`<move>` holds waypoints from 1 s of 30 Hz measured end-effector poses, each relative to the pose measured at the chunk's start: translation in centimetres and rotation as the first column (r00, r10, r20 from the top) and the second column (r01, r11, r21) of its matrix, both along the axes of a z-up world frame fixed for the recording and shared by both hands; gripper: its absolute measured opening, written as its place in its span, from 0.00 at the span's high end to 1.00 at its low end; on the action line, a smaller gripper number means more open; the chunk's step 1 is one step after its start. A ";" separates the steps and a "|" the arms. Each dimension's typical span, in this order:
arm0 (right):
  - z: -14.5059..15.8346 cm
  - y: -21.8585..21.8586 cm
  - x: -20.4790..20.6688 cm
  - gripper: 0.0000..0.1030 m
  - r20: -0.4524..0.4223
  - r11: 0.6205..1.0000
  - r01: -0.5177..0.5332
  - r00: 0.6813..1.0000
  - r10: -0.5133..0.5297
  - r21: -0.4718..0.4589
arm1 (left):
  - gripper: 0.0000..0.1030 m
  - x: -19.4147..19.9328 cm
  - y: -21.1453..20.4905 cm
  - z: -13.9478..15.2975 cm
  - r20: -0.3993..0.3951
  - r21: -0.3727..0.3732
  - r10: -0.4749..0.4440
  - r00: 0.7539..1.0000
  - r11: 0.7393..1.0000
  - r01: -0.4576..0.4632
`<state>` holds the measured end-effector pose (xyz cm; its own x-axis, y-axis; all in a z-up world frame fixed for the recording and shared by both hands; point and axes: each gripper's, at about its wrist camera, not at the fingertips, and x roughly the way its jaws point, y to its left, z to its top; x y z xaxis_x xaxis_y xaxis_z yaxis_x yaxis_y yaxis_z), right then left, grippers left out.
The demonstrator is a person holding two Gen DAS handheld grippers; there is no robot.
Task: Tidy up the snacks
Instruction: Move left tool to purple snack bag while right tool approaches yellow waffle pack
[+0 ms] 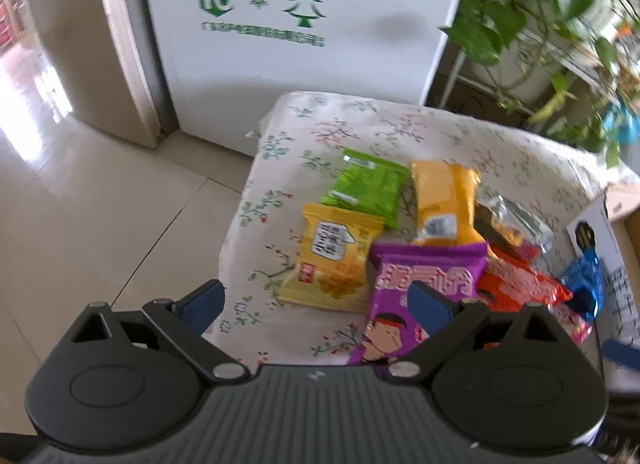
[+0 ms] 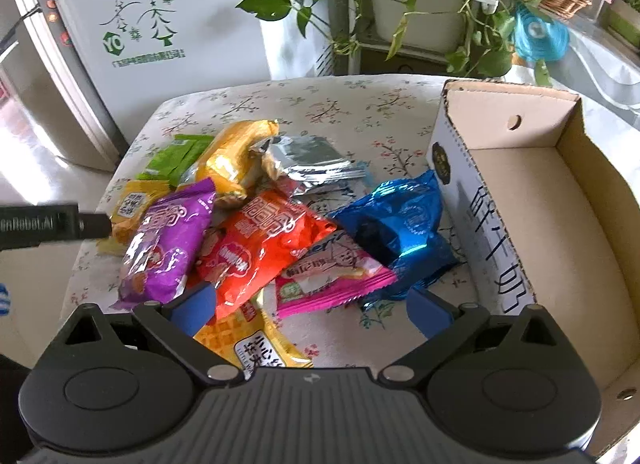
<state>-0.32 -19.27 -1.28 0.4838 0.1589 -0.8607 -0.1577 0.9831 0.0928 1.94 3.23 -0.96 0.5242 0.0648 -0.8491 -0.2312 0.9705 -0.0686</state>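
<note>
Snack packets heaped on floral cloth (image 2: 340, 103), cardboard box (image 2: 568, 191) just right of the heap.
Left gripper (image 1: 316, 300) and right gripper (image 2: 310, 306) both hung spread wide and empty above the purple packet (image 2: 168, 240) and red packet (image 2: 260, 244).

An open brown cardboard box (image 2: 520, 199) with white printed outer walls lies flat, its inside bare. Just beside its left wall rests a crinkled shiny blue foil packet (image 2: 400, 227). Left of that, farther from the box, a pink-edged sachet (image 2: 332, 284) lies partly under a glossy red packet (image 2: 260, 248). Beyond these sit a purple cartoon-printed packet (image 2: 168, 240), a silver foil pouch (image 2: 308, 163), an orange-yellow wrapper (image 2: 236, 159), a green sachet (image 2: 176, 155) and a small yellow packet (image 1: 332, 256), farthest from the box.
</note>
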 end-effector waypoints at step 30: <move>-4.5 3.1 -0.9 0.07 -0.086 0.976 -0.217 0.973 0.216 -0.003 | 0.05 2.1 -4.5 -4.1 -0.015 -0.166 -0.195 0.981 0.968 0.190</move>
